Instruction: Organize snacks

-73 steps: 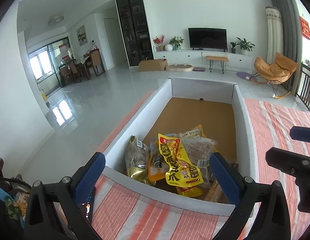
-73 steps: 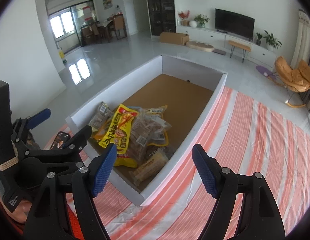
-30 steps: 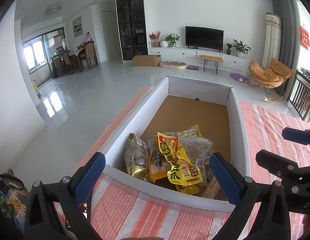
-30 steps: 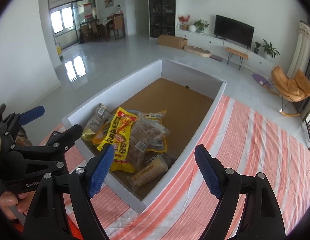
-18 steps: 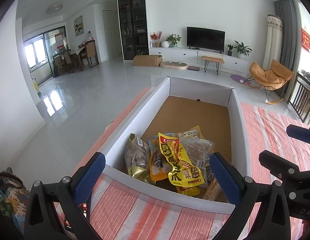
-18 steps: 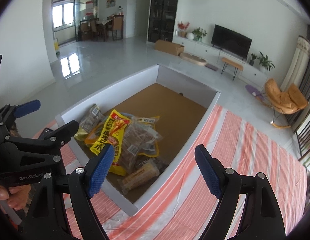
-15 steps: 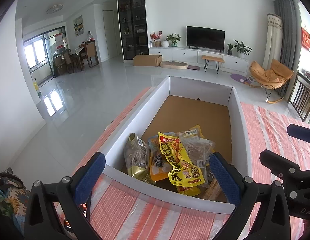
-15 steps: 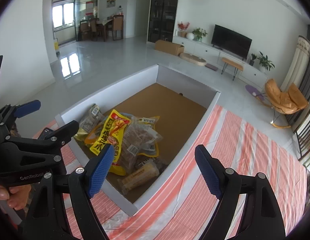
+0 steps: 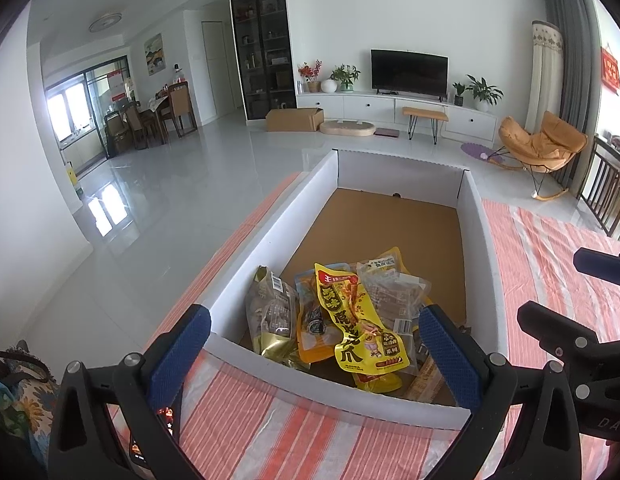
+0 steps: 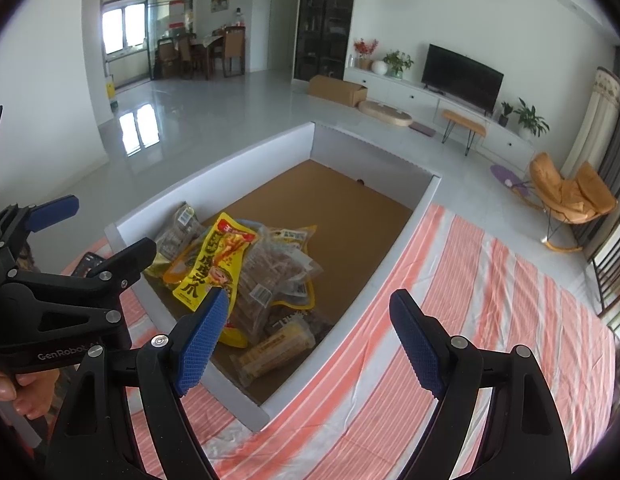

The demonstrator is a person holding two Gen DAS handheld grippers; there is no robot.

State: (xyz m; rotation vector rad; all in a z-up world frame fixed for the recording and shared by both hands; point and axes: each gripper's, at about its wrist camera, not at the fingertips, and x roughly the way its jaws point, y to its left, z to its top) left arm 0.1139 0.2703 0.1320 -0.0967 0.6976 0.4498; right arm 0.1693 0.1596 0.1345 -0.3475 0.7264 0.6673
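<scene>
Snacks sit piled in the near end of the box, just ahead of both claws. Left claw spread wide, empty, hovering over the striped cloth short of the box's near wall. Right claw also wide, empty, beside it. Yellow packet tops the pile, so easiest to reach. Far end of the box bare.

I see bright daylight from the windows, mirrored as glare on the floor. Focus sharp; soft shadows. Fisheye bends edges; corners black.
</scene>
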